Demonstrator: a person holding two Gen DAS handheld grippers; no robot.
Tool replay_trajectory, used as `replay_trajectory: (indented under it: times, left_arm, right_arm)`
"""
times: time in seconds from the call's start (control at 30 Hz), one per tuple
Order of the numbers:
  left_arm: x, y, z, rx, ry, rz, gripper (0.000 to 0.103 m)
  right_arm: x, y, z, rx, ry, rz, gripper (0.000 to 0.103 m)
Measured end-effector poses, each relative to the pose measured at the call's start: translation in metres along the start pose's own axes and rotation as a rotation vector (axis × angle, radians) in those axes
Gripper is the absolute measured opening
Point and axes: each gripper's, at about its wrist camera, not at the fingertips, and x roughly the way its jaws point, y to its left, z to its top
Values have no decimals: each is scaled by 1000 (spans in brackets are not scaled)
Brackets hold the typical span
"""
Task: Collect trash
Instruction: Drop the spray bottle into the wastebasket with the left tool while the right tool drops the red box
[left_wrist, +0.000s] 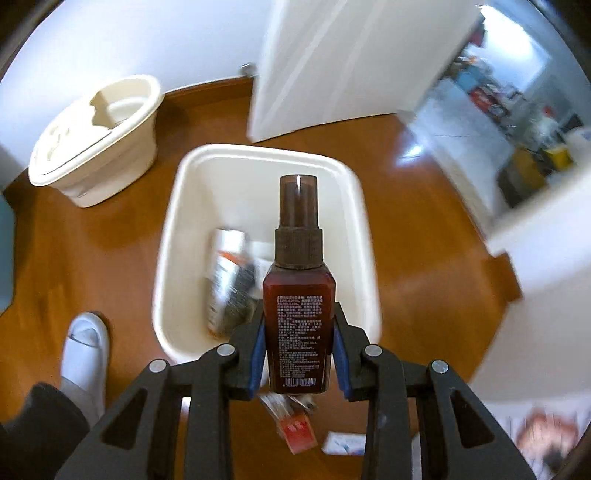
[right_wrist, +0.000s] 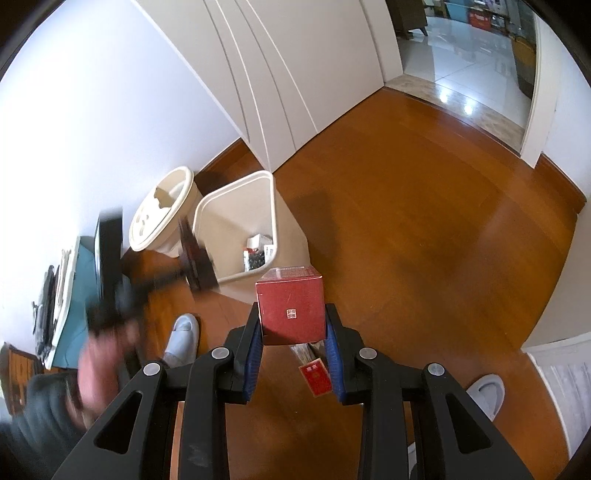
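Wooden flooring is running through the room, with a white bin (left_wrist: 266, 236) sitting near a white door (left_wrist: 332, 66). Left gripper (left_wrist: 300, 350) is clamping a brown spray bottle (left_wrist: 298, 295) by its flat sides, hanging above the bin's 6 o'clock rim. Bottle is looking rigid, smooth and probably slippery; gripping the flat body low down, as now, is appearing soundest, since the cap is narrower. Right gripper (right_wrist: 292, 343) is pinching a red box (right_wrist: 290, 306), likely light card that would crush under hard pressure, at 5 o'clock from the bin (right_wrist: 236, 225). A red packet (right_wrist: 316, 378) is lying on the floor below.
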Motion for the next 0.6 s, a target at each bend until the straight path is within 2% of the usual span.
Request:
replay_trajectory:
  times: [0.1,0.17,0.23,0.3,0.4,0.47,0.53,0.6]
  left_arm:
    - [39,11,12,-3,49,54,30]
    - [61,23,5,-25,104,62,30]
    - [73,26,-2,-71,127,80,31]
    - [83,26,-12,-91,143,115,44]
    - [71,20,-17,-37,128,146,47]
    - [48,11,-17,28,95,156,47]
    - [10,-1,-21,142,38,170,52]
    - [-24,-3,-30,239,8,180,75]
  right_arm:
    - [3,2,2,-4,7,2,32]
    - [5,2,4,-8,11,6,32]
    - [7,4,7,-15,16,12,32]
    - [8,6,7,-19,20,16,32]
    - [12,10,8,-33,28,16,32]
    - [13,13,9,-37,28,16,32]
    - [13,15,10,-45,15,9,32]
    - [14,18,10,-50,5,0,32]
